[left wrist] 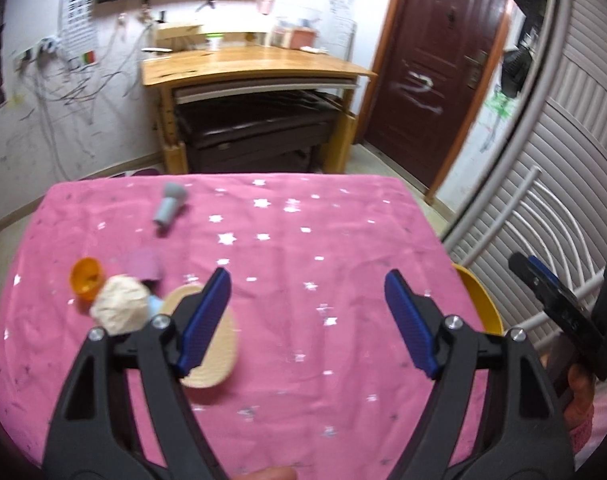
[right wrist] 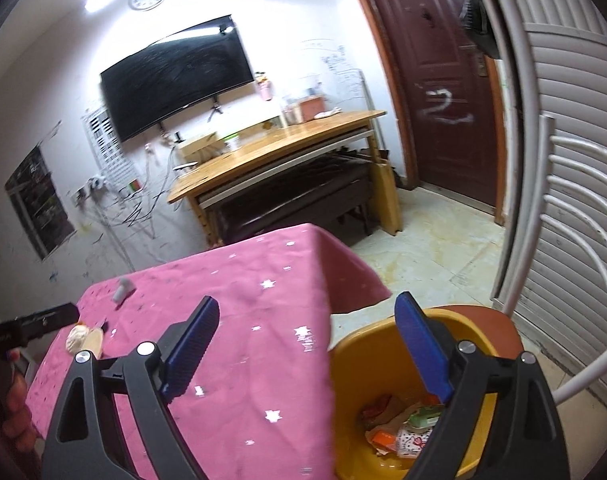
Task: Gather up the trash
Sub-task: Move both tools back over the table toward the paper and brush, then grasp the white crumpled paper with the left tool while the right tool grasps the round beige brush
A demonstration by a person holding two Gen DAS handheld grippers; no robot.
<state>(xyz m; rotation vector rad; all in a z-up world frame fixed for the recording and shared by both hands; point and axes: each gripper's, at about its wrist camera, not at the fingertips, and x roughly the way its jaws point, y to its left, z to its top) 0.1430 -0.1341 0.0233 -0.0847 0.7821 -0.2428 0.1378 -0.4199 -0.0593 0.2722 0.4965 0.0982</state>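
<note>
Two tools are in your hands, and both stand spread with nothing between their blue pads. Your left tool [left wrist: 307, 312] hangs over a desk [left wrist: 343, 240] covered in pink cloth with white stars. Your right tool [right wrist: 307, 344] hangs over the desk's right edge, one finger above the cloth and the other above a yellow bin [right wrist: 355, 364] on the floor just beside the desk.

Judging by what lies where, the task looks partly done. The bin already holds several crumpled wrappers [right wrist: 403, 428] in orange, green and white. Left on the desk, all on its left side:
- a crumpled cream paper ball [left wrist: 119, 310]
- a flat tan oval piece [left wrist: 219, 344], touching the ball and partly hidden behind your left tool's left finger
- a small orange cup [left wrist: 86, 279] lying on its side, just behind the ball
- a small mauve cup [left wrist: 144, 266] beside the orange one
- a grey tube-shaped item [left wrist: 170, 204] lying alone, farther back near the desk's far edge

So roughly five pieces remain to be carried across the desk to the bin, and neither tool holds anything yet.

No brand or label can be read. The wrappers in the bin show print too small to make out. A chart on the far wall and scribbles on the wall and dark red door are blurred beyond reading
</note>
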